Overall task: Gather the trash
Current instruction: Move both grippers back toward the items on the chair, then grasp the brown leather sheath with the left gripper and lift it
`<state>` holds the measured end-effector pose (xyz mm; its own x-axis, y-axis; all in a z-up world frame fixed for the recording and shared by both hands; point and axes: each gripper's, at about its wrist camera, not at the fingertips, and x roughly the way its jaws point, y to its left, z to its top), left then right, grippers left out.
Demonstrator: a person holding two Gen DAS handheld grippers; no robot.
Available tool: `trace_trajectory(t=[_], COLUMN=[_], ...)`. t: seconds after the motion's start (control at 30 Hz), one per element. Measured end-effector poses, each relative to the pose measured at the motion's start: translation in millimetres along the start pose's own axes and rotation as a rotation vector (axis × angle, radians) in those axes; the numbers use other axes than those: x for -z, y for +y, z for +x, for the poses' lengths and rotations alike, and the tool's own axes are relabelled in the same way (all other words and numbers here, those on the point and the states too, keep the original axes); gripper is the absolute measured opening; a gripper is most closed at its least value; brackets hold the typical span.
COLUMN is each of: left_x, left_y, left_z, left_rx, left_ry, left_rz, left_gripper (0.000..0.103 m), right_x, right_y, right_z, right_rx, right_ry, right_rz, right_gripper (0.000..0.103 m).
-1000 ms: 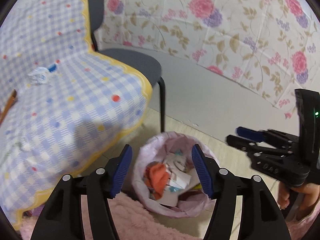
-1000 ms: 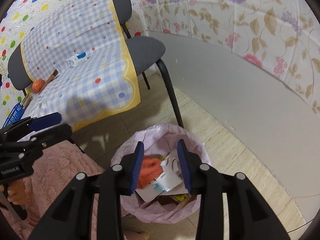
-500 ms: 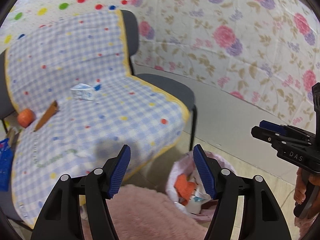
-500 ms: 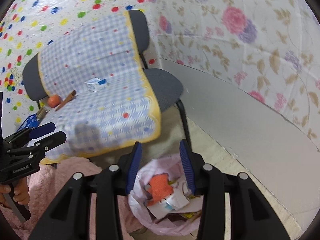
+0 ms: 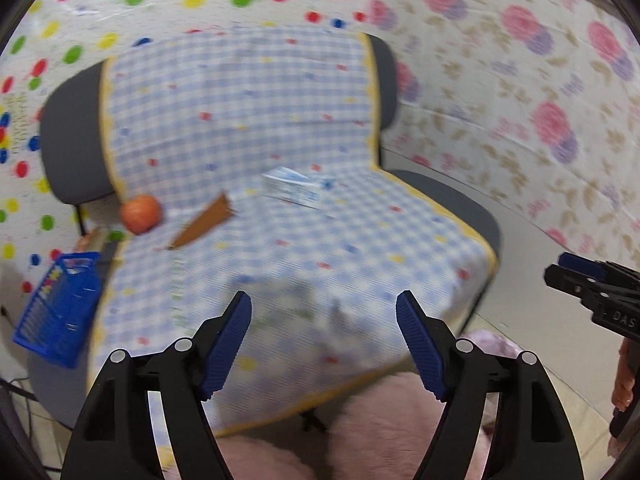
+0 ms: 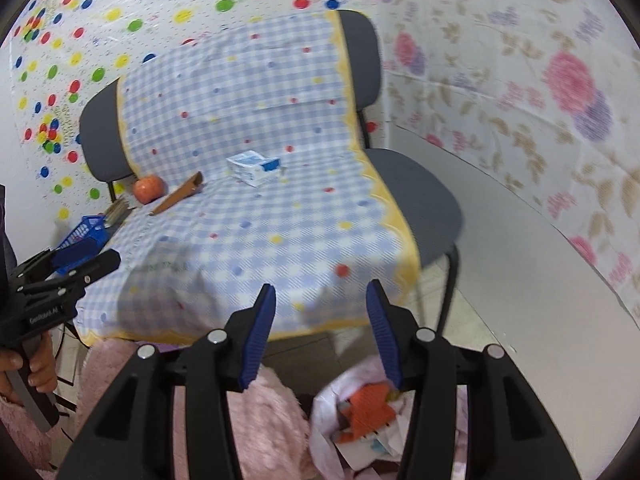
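A: Grippers, nearest first?

B: Left gripper (image 5: 324, 340) is spread wide and carries nothing. Right gripper (image 6: 320, 328) is also spread and unloaded. Both hang above the front edge of the checked cloth (image 6: 280, 240).

A: The bin?

B: In the right wrist view the pink-lined trash bag (image 6: 360, 420) sits on the floor at 6 o'clock, just beside the pink rug (image 6: 260, 420). It already holds an orange wad and white paper scraps, so I judge part of the collecting done.

A: What is left?

B: Farther back on the cloth-covered chairs: a white and blue carton (image 6: 254, 168) at 12 o'clock, a brown paper cone (image 6: 178, 198) at 11, and an orange fruit (image 6: 148, 188) beyond it, which may not be trash. No gripper touches any of them. The carton looks the likeliest next pick.
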<state>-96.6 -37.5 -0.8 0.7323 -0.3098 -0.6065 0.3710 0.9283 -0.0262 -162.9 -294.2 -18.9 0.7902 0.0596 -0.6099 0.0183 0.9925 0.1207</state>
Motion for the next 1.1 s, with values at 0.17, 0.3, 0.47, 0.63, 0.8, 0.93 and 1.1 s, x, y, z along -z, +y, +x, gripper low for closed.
trace_trajectory(t=[0.17, 0.3, 0.47, 0.63, 0.8, 0.93, 1.1], left_x=[-10, -16, -27, -43, -61, -70, -73], left_y=[36, 64, 92, 113, 124, 133, 148], left_z=[0, 6, 19, 33, 54, 82, 131], left_rx=[-0.060, -0.107, -0.160, -0.221, -0.231, -0.214, -0.186], left_ry=[0.001, 0.016, 0.035, 0.040, 0.047, 0.067, 0.115], left_rz=[-0.039, -0.075, -0.093, -0.102, -0.063, -0.037, -0.029], left_gripper=[0.075, 0.075, 0.077, 0.088, 0.088, 0.088, 0.088], right_x=[-24, -40, -59, -76, -89, -99, -113], right_y=[22, 34, 46, 54, 61, 63, 65], right_z=[20, 40, 69, 96, 120, 146, 177], right_rx=[-0.036, -0.063, -0.087, -0.114, -0.137, -0.151, -0.129], right_ry=[-0.003, 0.004, 0.028, 0.042, 0.057, 0.077, 0.085], right_rz=[-0.039, -0.057, -0.073, -0.079, -0.087, -0.088, -0.097], right_gripper=[0.059, 0.068, 0.069, 0.069, 0.069, 0.069, 0.067])
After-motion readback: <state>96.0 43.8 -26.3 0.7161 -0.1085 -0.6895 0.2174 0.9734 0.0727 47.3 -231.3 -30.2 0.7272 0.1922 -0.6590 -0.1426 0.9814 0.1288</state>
